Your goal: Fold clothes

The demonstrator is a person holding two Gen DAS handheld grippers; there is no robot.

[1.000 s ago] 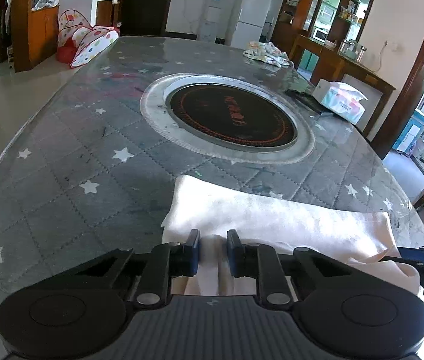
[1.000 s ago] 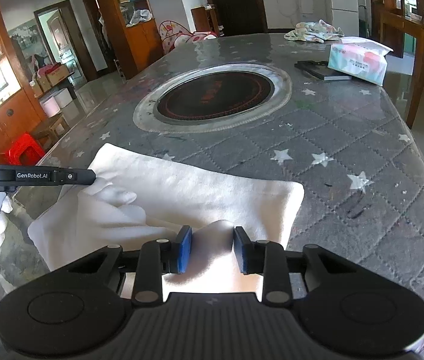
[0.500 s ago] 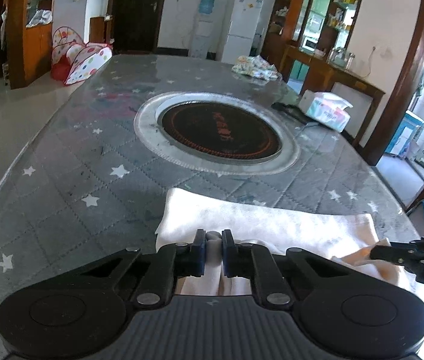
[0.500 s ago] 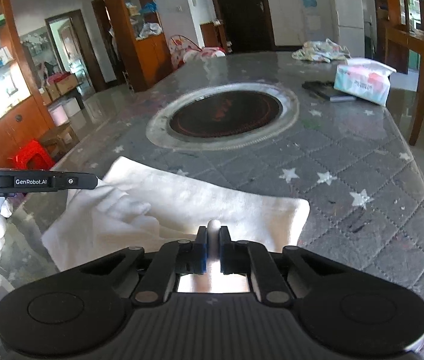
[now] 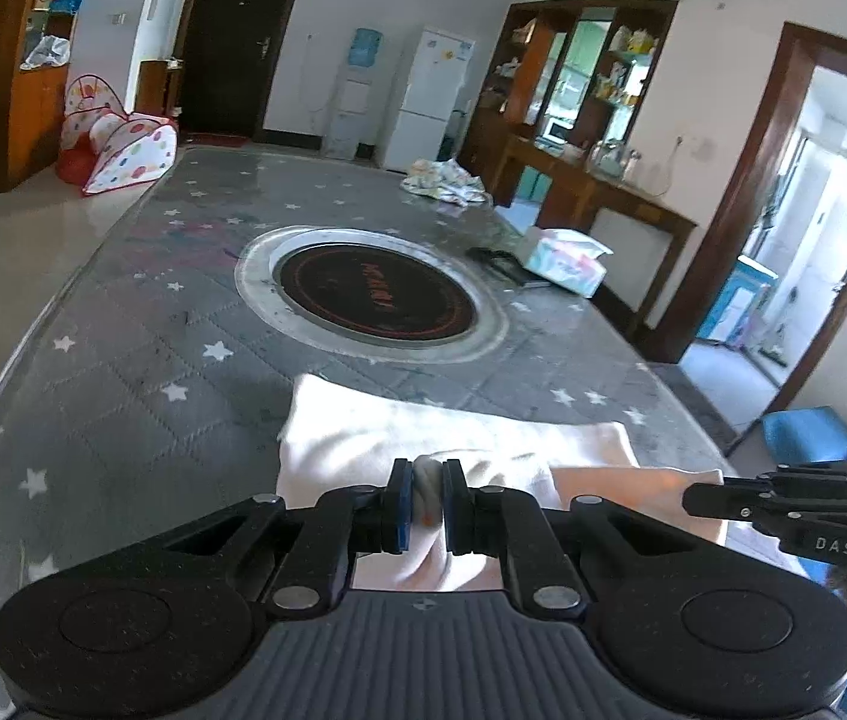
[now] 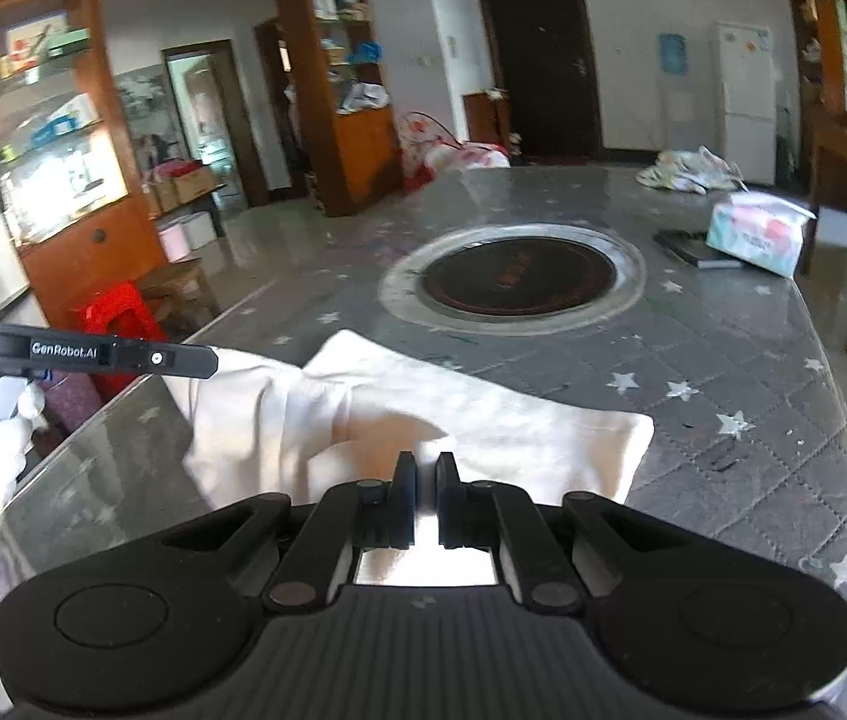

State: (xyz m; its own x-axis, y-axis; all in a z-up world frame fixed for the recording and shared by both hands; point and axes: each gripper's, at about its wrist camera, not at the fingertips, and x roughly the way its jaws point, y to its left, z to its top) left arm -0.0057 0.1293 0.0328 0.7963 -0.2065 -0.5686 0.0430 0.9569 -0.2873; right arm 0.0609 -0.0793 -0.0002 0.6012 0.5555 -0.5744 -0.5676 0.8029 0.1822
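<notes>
Cloth point(image 5: 399, 438), white and soft, lying on the near end of the grey star table point(image 5: 123, 396), just this side of the round black cooker plate point(image 5: 375, 294). Pinched now in two spots along the near edge. Left gripper point(image 5: 423, 501) squeezed tight on a little bunch of it, with the bunch poking up between the blue pads. Right gripper point(image 6: 425, 495) squeezed tight on the other near corner, with only a thin bit of white showing in the slit. A second ago, both sets of jaws wide apart with the cloth edge sitting loose between them; since then, snapped together and lifted up off the table a bit. Near edge now hanging in the air, with a dip and a few folds in the middle, far edge flat on the table. Good news for the fold: both corners caught, so probably ready to be carried over toward the far edge. Best to keep both sides even, or else a crooked fold. Other stuff, like the tissue box point(image 6: 759, 231) and the heap of patterned cloth point(image 6: 687, 171), far off at the other end and out of the way.
</notes>
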